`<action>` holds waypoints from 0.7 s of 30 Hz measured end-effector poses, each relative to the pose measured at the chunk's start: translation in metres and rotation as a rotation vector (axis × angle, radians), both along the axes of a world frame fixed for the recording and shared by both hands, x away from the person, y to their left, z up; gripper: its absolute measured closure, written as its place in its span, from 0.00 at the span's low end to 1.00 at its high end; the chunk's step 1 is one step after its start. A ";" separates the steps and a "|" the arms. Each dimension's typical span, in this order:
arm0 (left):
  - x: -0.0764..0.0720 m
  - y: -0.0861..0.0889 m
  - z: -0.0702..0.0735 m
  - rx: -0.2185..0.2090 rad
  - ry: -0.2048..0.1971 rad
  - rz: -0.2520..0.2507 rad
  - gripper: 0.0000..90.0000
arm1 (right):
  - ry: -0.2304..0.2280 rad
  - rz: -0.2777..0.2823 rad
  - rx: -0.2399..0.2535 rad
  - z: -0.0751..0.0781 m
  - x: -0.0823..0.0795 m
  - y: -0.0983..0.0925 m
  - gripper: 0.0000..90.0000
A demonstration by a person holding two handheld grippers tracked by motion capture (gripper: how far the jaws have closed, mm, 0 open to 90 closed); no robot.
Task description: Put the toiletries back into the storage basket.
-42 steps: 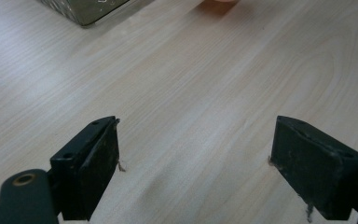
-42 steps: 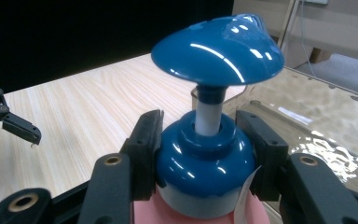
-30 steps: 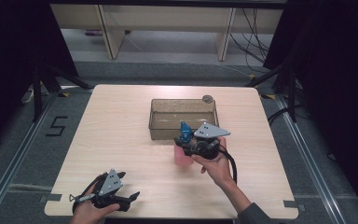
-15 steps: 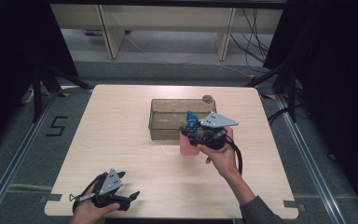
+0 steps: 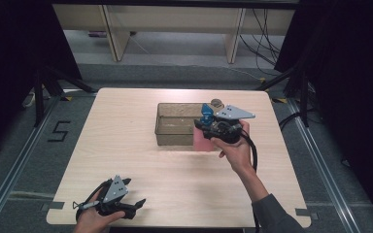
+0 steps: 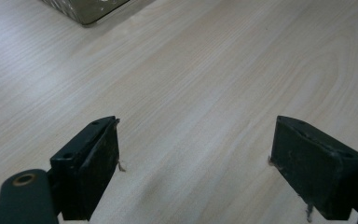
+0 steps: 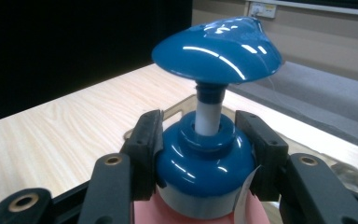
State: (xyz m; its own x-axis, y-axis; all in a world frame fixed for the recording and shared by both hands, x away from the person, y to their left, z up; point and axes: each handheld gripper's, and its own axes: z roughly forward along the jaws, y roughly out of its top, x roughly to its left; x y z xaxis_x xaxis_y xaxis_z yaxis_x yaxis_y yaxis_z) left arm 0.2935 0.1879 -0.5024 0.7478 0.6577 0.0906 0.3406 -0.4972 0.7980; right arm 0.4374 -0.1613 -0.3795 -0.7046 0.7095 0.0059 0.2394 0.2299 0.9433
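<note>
Jaws of the right gripper (image 7: pixel 200 140) clamp the blue collar of a pink pump bottle (image 5: pixel 205 140), held above the worktop (image 5: pixel 126 145) beside the bin (image 5: pixel 175 127). Carry step, apparently; next, lowering inside. Left gripper (image 5: pixel 126 208): jaws wide, idle.

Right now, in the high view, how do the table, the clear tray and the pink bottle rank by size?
1. Light wooden table, by far the largest.
2. Clear rectangular plastic tray.
3. Pink bottle with blue pump top, smallest, though partly hidden by the right gripper holding it.
</note>
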 end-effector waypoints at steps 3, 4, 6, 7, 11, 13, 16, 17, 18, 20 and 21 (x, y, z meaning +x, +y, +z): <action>0.000 0.000 0.000 0.002 0.001 0.000 0.16 | -0.016 -0.018 -0.005 0.003 0.003 -0.003 0.60; 0.000 0.000 0.000 0.004 0.001 0.000 0.16 | -0.009 -0.016 0.002 0.005 0.005 -0.004 0.60; 0.000 -0.001 0.000 -0.004 0.000 0.000 0.17 | -0.025 -0.025 0.003 0.006 0.006 -0.005 0.60; 0.000 0.000 0.000 0.001 0.000 -0.001 0.16 | -0.006 -0.030 0.006 0.007 0.006 -0.006 0.60; 0.001 0.001 0.000 0.021 -0.003 -0.012 0.16 | -0.023 -0.040 -0.002 0.011 0.010 -0.009 0.60; 0.001 0.000 0.000 0.020 -0.002 -0.008 0.16 | -0.016 -0.038 -0.006 0.013 0.012 -0.011 0.60; 0.001 0.000 0.000 0.020 -0.002 -0.013 0.16 | -0.021 -0.053 -0.014 0.015 0.016 -0.013 0.60; 0.001 0.000 0.000 0.020 -0.002 -0.013 0.17 | -0.021 -0.053 -0.014 0.015 0.016 -0.013 0.60; 0.001 0.000 0.000 0.017 0.002 -0.008 0.16 | -0.021 -0.057 -0.005 0.015 0.019 -0.014 0.60; 0.001 0.000 0.000 0.020 -0.002 -0.013 0.16 | -0.017 -0.065 -0.008 0.016 0.022 -0.015 0.60; 0.001 0.000 0.000 0.020 -0.002 -0.013 0.16 | -0.017 -0.065 -0.008 0.016 0.022 -0.015 0.60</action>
